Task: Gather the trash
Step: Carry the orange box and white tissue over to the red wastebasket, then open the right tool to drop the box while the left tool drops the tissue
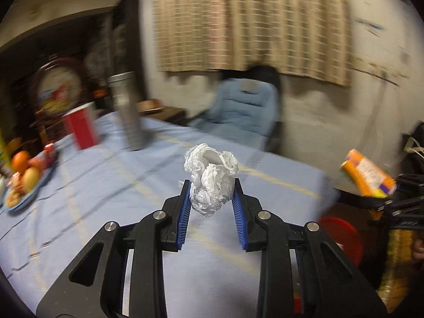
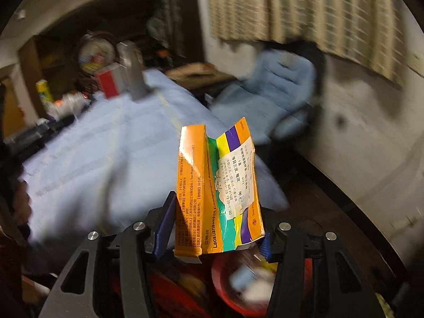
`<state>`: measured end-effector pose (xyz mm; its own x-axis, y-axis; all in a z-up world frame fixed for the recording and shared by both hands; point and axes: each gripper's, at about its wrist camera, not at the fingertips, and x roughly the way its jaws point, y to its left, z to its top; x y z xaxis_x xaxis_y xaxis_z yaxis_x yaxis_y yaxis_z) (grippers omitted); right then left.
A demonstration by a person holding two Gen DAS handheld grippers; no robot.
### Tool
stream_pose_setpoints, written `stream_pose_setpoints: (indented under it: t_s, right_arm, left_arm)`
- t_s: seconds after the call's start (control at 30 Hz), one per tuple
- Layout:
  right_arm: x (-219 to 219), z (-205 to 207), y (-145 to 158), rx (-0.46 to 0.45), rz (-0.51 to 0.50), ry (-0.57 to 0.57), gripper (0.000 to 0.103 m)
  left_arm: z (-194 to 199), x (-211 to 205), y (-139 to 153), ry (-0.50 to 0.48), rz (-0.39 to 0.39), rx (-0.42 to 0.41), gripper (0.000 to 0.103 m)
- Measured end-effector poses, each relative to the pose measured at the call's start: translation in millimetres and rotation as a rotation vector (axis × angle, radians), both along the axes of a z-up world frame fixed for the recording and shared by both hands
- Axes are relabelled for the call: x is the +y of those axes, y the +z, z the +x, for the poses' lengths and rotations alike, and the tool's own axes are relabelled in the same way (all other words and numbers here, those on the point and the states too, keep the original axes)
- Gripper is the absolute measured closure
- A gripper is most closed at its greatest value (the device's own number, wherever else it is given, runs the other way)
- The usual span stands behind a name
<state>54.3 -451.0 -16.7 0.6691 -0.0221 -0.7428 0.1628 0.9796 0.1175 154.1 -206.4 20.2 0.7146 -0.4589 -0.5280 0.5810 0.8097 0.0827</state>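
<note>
The left gripper [image 1: 212, 188] is clenched on a crumpled white wad of plastic wrap [image 1: 210, 177], its blue pads [image 1: 185, 206] pressing the wad from both sides above a table [image 1: 111, 185] spread with a pale blue cloth. The right gripper [image 2: 216, 225] grasps a torn, flattened orange medicine box [image 2: 217, 190] — the carton stands upright between its jaws, label facing the camera. Seen from the left wrist, that same box hangs at the far right, past the table's edge. Below the right gripper sits a red bin [image 2: 238, 286], blurred, with scraps inside. On the far left of the table stand a red cup [image 1: 80, 126], a tall metal flask [image 1: 127, 111] and a plate of fruit [image 1: 23, 175]; a blue padded chair [image 1: 238, 111] waits beyond — under a checked curtain [image 1: 251, 23].
</note>
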Motion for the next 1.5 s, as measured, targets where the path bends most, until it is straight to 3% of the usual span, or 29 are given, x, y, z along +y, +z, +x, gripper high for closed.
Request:
stream_pose_setpoints:
  t_s: [0.1, 0.2, 0.27, 0.33, 0.4, 0.5, 0.53, 0.6, 0.67, 0.87, 1.13, 1.5]
  right_arm:
    - [-28, -8, -44, 0.119, 0.007, -0.051, 0.048]
    - [-49, -1, -100, 0.272, 0.025, -0.08, 0.037]
    - [-64, -1, -122, 0.336, -0.006, -0.144, 0.035]
    - [-79, -7, -123, 0.33, 0.019, -0.172, 0.034]
    - [-95, -19, -114, 0.299, 0.027, -0.216, 0.025]
    - [-118, -42, -100, 0.253, 0.034, -0.293, 0.02]
    - [-120, -48, -99, 0.249, 0.047, -0.307, 0.02]
    - [-124, -58, -100, 0.254, 0.067, -0.321, 0.02]
    - [-122, -60, -104, 0.269, 0.065, -0.324, 0.02]
    - [-106, -71, -118, 0.31, 0.092, -0.3, 0.02]
    - [-91, -73, -129, 0.334, 0.103, -0.277, 0.019]
    - [-84, -72, -131, 0.343, 0.077, -0.266, 0.015]
  left_arm:
    - [-20, -48, -9, -0.119, 0.002, 0.037, 0.072]
    - [-37, -93, -23, -0.217, 0.025, 0.081, 0.072]
    - [-46, -121, -38, -0.267, 0.056, 0.113, 0.072]
    - [-52, -149, -59, -0.317, 0.097, 0.158, 0.072]
    - [-55, -171, -83, -0.361, 0.135, 0.213, 0.072]
    - [-61, -200, -117, -0.404, 0.185, 0.28, 0.068]
    - [-64, -207, -125, -0.41, 0.198, 0.295, 0.065]
    - [-66, -217, -139, -0.407, 0.219, 0.323, 0.044]
    - [-67, -222, -149, -0.392, 0.235, 0.341, 0.028]
    - [-79, -218, -160, -0.346, 0.286, 0.314, 0.017]
    - [-92, -195, -169, -0.295, 0.339, 0.296, 0.013]
    - [-85, -188, -182, -0.253, 0.352, 0.381, 0.013]
